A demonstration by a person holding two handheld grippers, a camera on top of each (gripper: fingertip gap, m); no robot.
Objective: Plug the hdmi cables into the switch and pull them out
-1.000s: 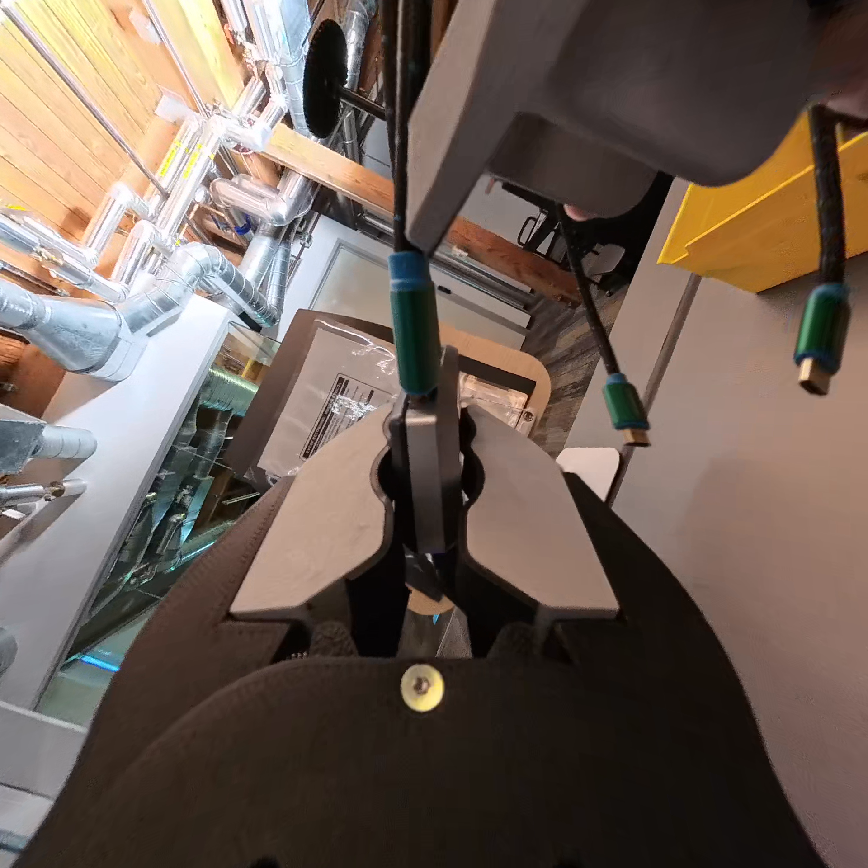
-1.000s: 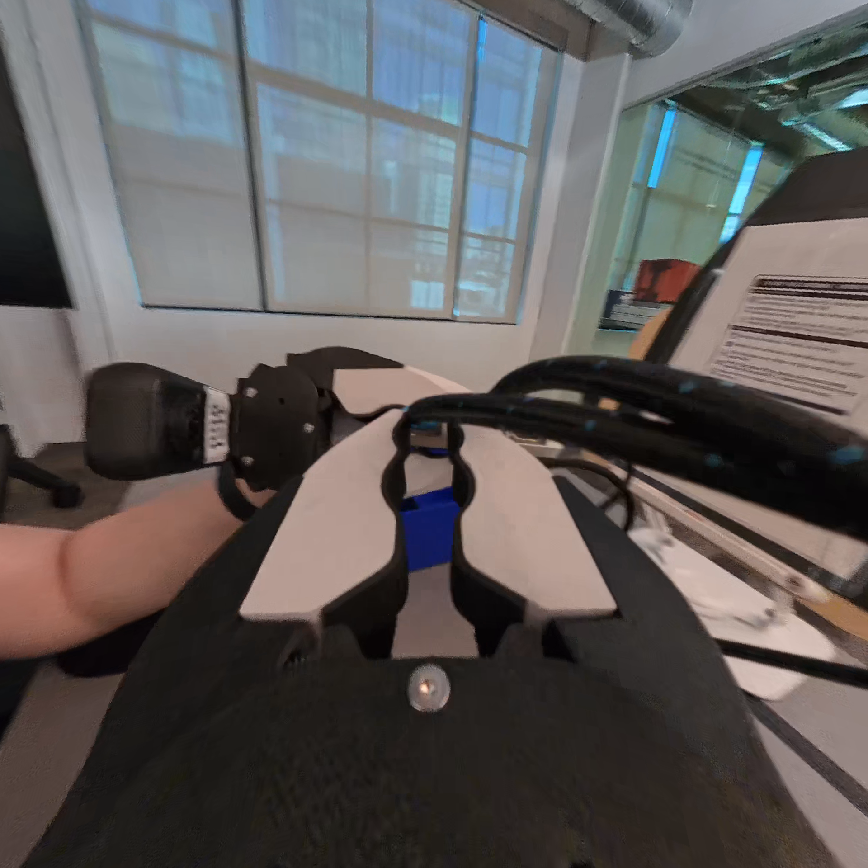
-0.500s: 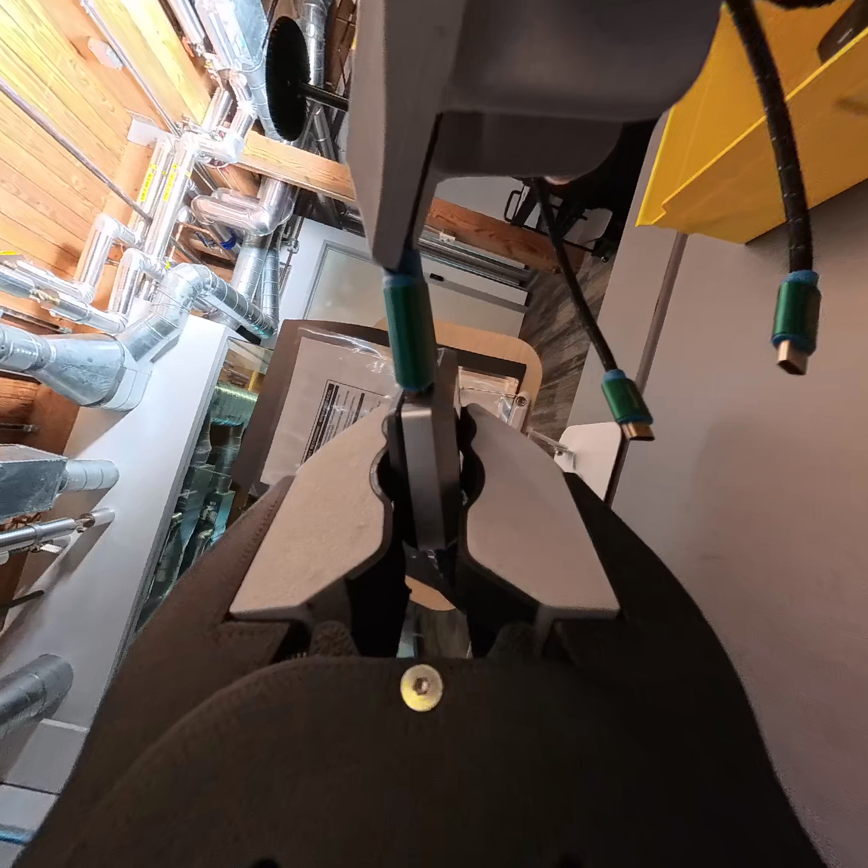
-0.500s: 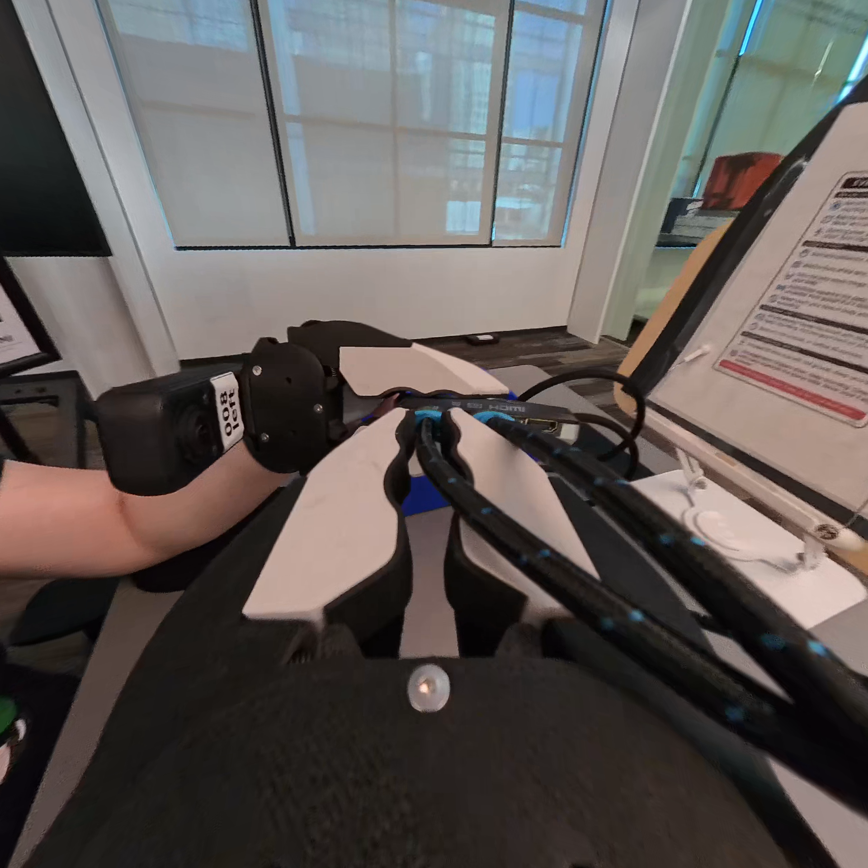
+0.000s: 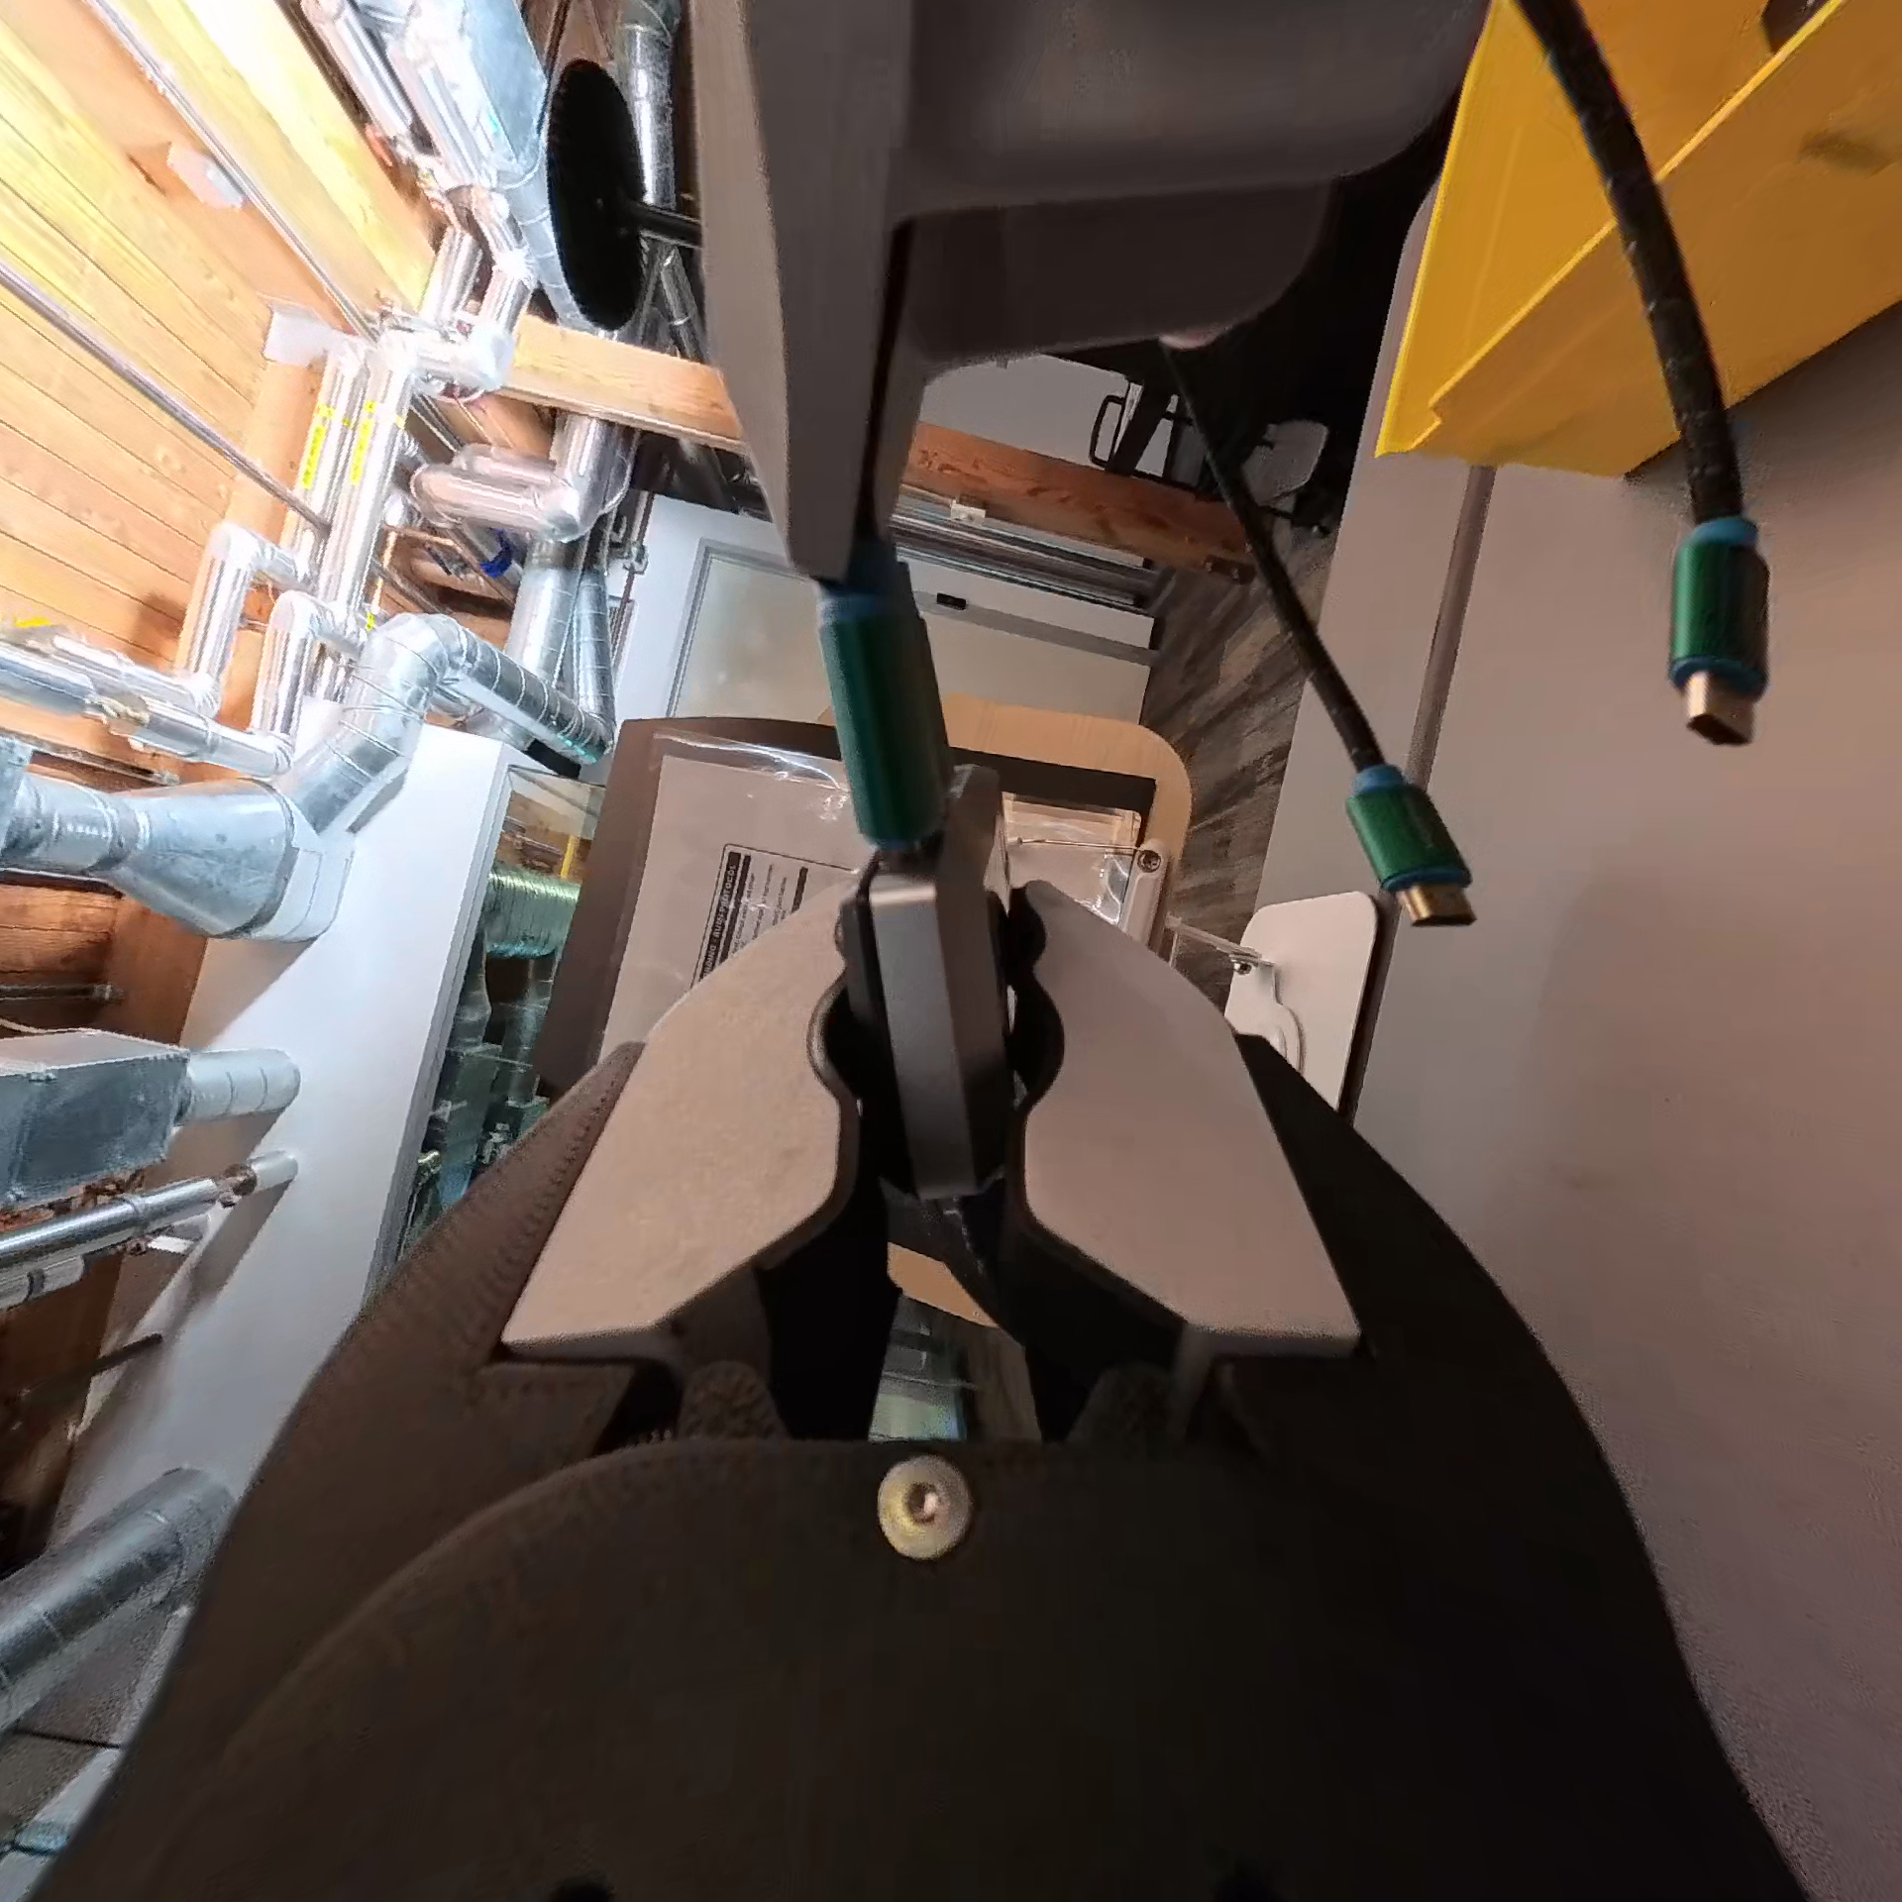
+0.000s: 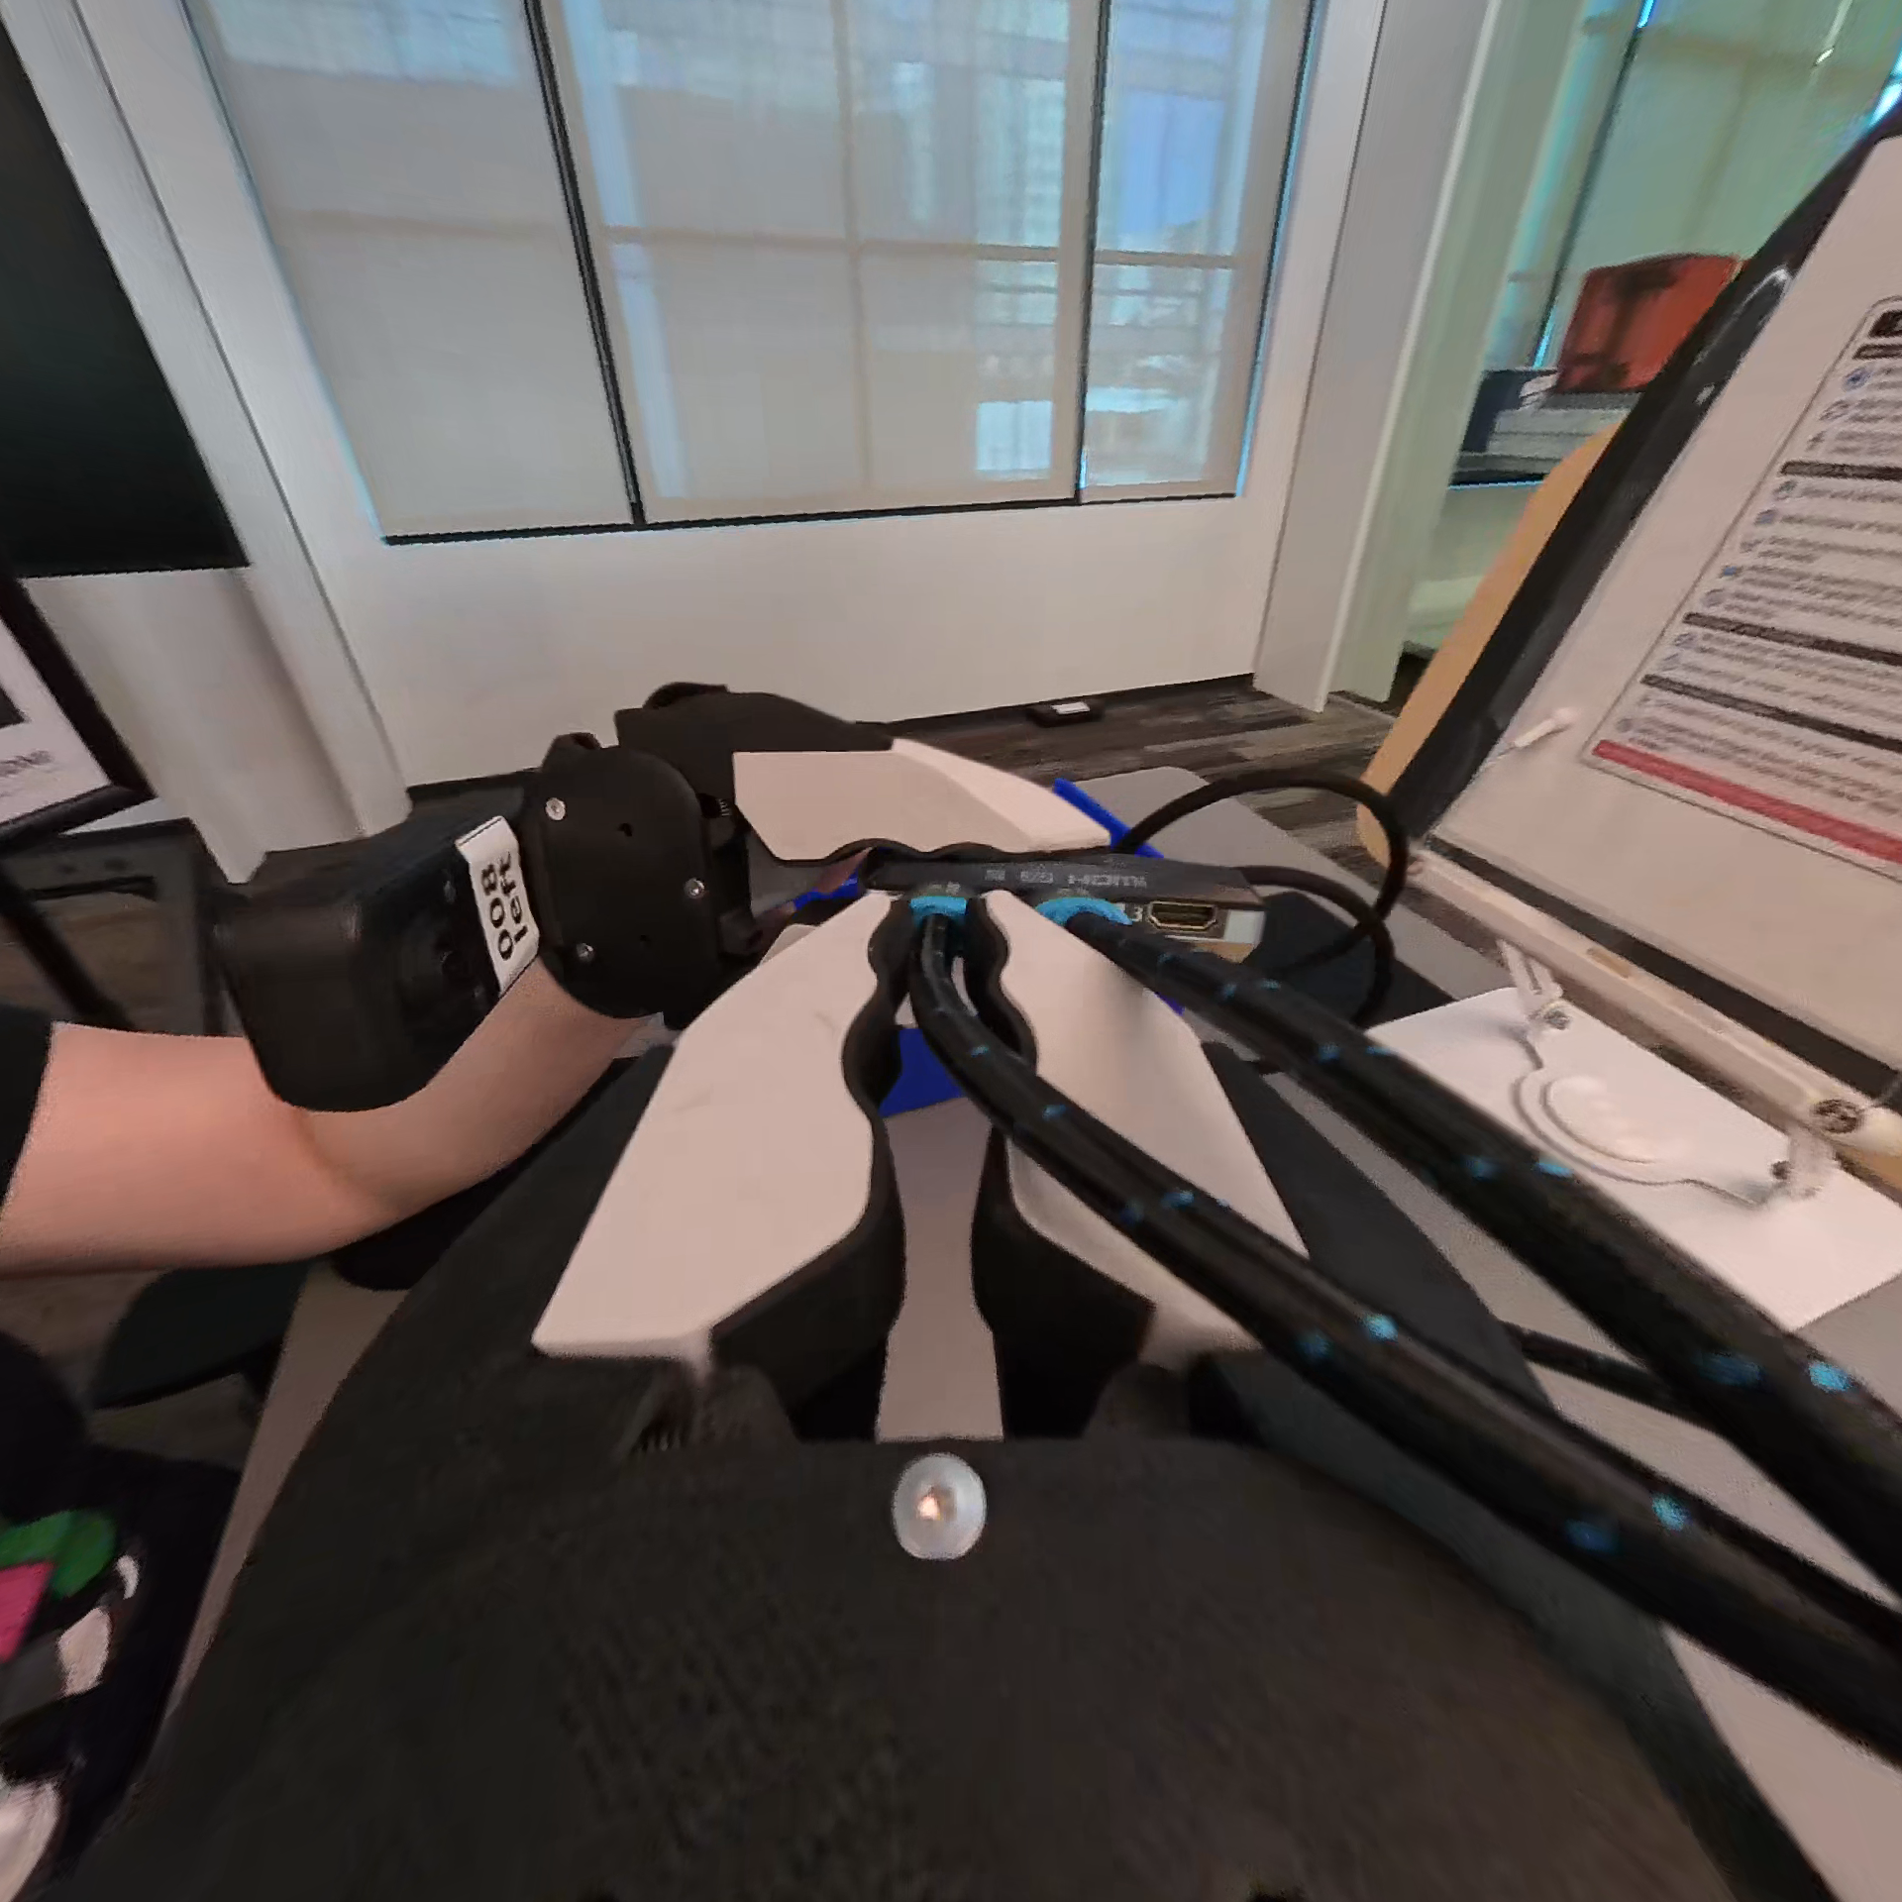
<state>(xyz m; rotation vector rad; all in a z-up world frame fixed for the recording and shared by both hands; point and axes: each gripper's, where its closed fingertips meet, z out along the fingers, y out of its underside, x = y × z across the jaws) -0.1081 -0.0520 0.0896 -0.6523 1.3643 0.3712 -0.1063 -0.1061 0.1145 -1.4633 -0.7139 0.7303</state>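
Observation:
My left gripper (image 5: 926,926) is shut on the switch (image 5: 931,1040), a thin dark grey box held edge-on. A green HDMI plug (image 5: 880,710) meets the switch's far edge, under my right gripper's finger (image 5: 813,309). Two more green plugs (image 5: 1410,854) (image 5: 1719,638) hang free on black cables to the right. In the right wrist view my right gripper (image 6: 939,916) is shut on a black cable's blue-collared plug at the switch (image 6: 1040,878). A second cable (image 6: 1070,911) sits beside it, then an empty port (image 6: 1184,914). The left gripper (image 6: 906,839) holds the switch from the left.
A yellow bin (image 5: 1647,257) stands on the grey table (image 5: 1647,1235). A framed sign (image 6: 1750,618) on a white base (image 6: 1606,1112) stands right of the switch. A blue block (image 6: 926,1070) lies under the grippers. A person's forearm (image 6: 206,1153) reaches in from the left.
The right gripper has swung round and closed in on the switch with its plug, and the cables now trail back to the right. The free plugs have swung. The left gripper keeps its hold.

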